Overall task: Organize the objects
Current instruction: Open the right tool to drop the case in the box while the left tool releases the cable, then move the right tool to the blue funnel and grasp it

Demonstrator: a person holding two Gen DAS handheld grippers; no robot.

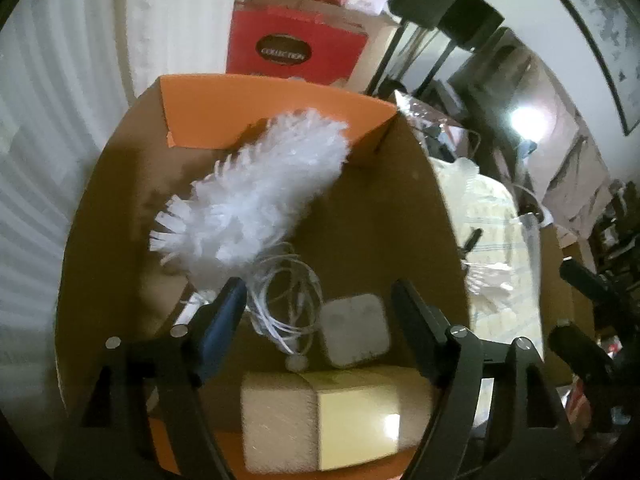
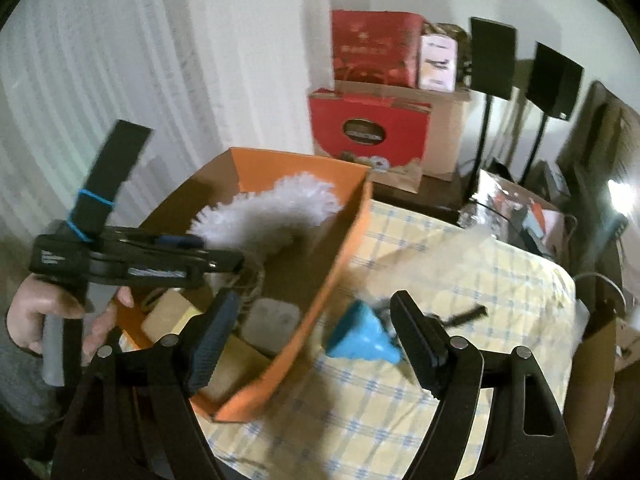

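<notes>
I hold my left gripper (image 1: 320,312) over the orange cardboard box (image 1: 276,110), its fingers apart and clamped on nothing. Going left to right through the box, I count 4 items: a white fluffy duster (image 1: 256,196) leaning toward the far wall, a coil of white cable (image 1: 286,300), a grey square block with rounded corners (image 1: 355,330), and a pale yellow box (image 1: 340,424) nearest the lens. I judge the duster light and soft, best taken at its handle, which lies mostly hidden behind the left finger. The cable looks limp and likely to snag. To the right of the box, on the checked cloth (image 2: 420,420), lies a blue funnel (image 2: 362,338), in front of my right gripper (image 2: 316,340), whose fingers stand apart and empty. I judge the funnel light, stiff plastic, somewhat slippery, best pinched across its wide rim. Whether the fingers touch it, I cannot tell, as that area is blurred.
</notes>
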